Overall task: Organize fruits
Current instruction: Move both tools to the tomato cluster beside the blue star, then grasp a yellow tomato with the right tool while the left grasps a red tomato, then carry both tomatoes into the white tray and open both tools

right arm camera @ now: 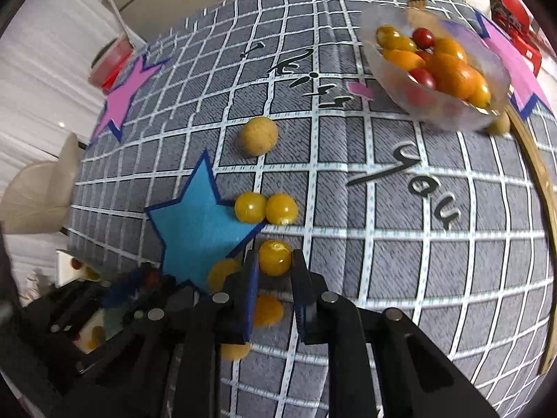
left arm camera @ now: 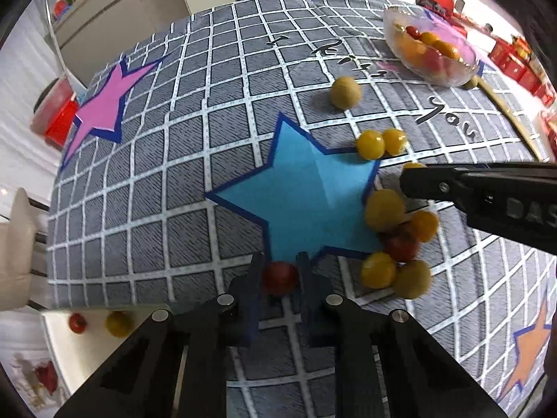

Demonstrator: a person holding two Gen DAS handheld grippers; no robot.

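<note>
My left gripper [left arm camera: 280, 271] clamps a red cherry tomato [left arm camera: 280, 277] between its jaws, just below the lower point of the blue felt star [left arm camera: 306, 195] on the grey checked tablecloth [left arm camera: 167, 181]. My right gripper [right arm camera: 275, 268] has its jaws pressed to either side of a yellow cherry tomato [right arm camera: 275, 257] at the star's right edge; in the left wrist view that gripper comes in from the right as a black arm above a loose cluster of fruit.

That cluster (blurred in the left view) lies just right of the star: a large yellow tomato [left arm camera: 384, 209], an orange-yellow one [left arm camera: 425, 224], a dark red one [left arm camera: 402, 244] and two more yellow ones [left arm camera: 378, 270] below them, most touching. Farther up the cloth, a pair of yellow tomatoes [right arm camera: 266, 208] sit touching each other at the star's upper right point, and a dull tan round fruit [right arm camera: 258, 136] rests alone beyond them.

A clear glass bowl [right arm camera: 393, 80] stands at the far right of the cloth, holding orange, yellow and red cherry tomatoes, with one pale fruit [right arm camera: 499, 124] just beside its near rim. A pink felt star [left arm camera: 104, 104] lies at the far left. Two tomatoes, red and yellow [left arm camera: 95, 322], sit on a white surface past the cloth's near-left edge.
</note>
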